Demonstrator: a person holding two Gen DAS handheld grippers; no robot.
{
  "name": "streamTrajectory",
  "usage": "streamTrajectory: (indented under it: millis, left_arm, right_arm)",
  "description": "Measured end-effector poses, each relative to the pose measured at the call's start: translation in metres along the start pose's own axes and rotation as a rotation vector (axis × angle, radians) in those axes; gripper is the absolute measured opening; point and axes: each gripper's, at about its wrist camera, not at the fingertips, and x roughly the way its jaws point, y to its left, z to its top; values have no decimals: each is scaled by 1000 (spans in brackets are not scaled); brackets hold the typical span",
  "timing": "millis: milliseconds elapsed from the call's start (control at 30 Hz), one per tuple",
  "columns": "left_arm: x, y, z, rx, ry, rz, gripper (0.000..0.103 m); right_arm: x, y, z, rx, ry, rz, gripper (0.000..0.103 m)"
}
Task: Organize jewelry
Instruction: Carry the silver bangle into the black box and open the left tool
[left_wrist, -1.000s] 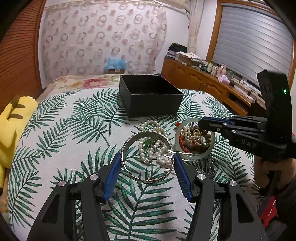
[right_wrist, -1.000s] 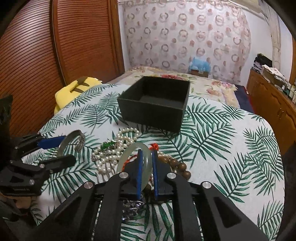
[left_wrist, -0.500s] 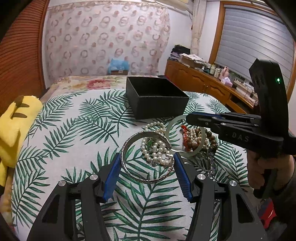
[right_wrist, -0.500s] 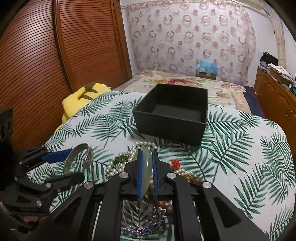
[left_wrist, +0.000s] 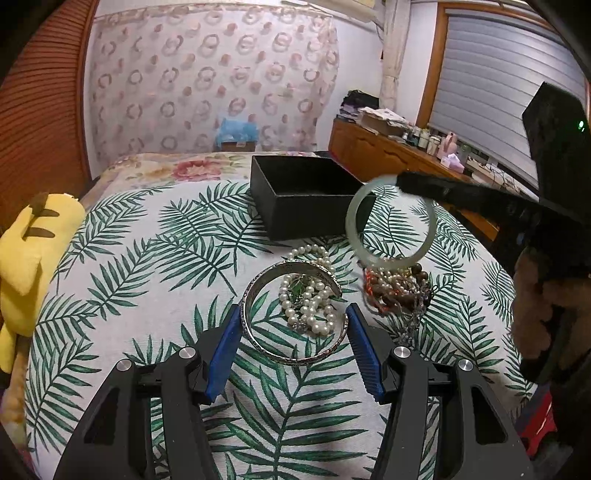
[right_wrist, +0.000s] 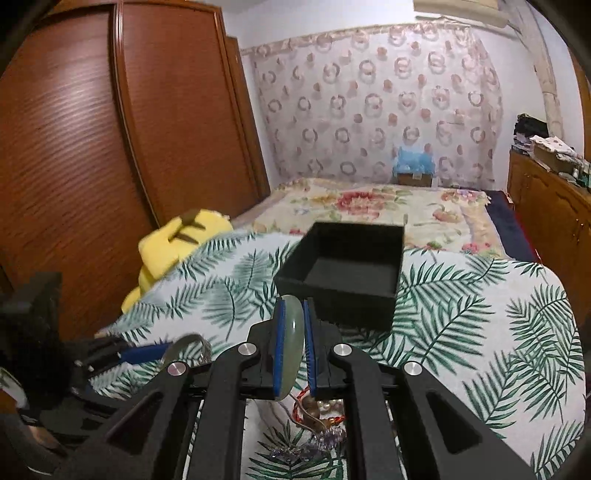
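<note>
Saw the right gripper (right_wrist: 293, 350) pinched shut on the rim of a pale green jade bangle (left_wrist: 391, 221), with the ring hanging free in the air, near the front corner of the open black box (left_wrist: 306, 192) and above the jewelry heap. Saw the left gripper (left_wrist: 293, 350) spread wide around a silver bangle (left_wrist: 291, 314), blue pads touching its outer rim on either side; hard to tell whether lifted or resting on the leaf-print cloth (left_wrist: 147, 277). Left lying just beyond it: a tangle of pearl strands (left_wrist: 310, 295) and, beside that, wooden beads (left_wrist: 399, 284) with red cord. Judged the jade ring stiff, smooth and slippery, fairly heavy for its kind and apt to crack if dropped on the box edge; best held across the band as here, lowered inside the box before release. Judged the silver bangle rigid but springy, likely to slip out of a diameter-wise squeeze; safer taken across the band thickness. Judged the pearls limp and prone to snag, better scooped at a bunched part.
</note>
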Motion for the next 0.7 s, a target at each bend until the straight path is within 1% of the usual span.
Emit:
streamTrajectory:
  millis: [200, 300, 500, 700]
  left_arm:
    - [-2, -4, 1, 3, -5, 0, 54]
    - [-2, -6, 5, 14, -10, 4, 54]
    - [1, -8, 23, 48, -24, 7, 54]
    - [22, -11, 50, 88, -19, 8, 54]
  right_arm:
    - [-19, -4, 14, 3, -47, -8, 11]
    - [-22, -5, 18, -2, -57, -21, 11]
    - [-9, -16, 15, -11, -26, -52, 11]
    - [6, -36, 18, -26, -10, -73, 11]
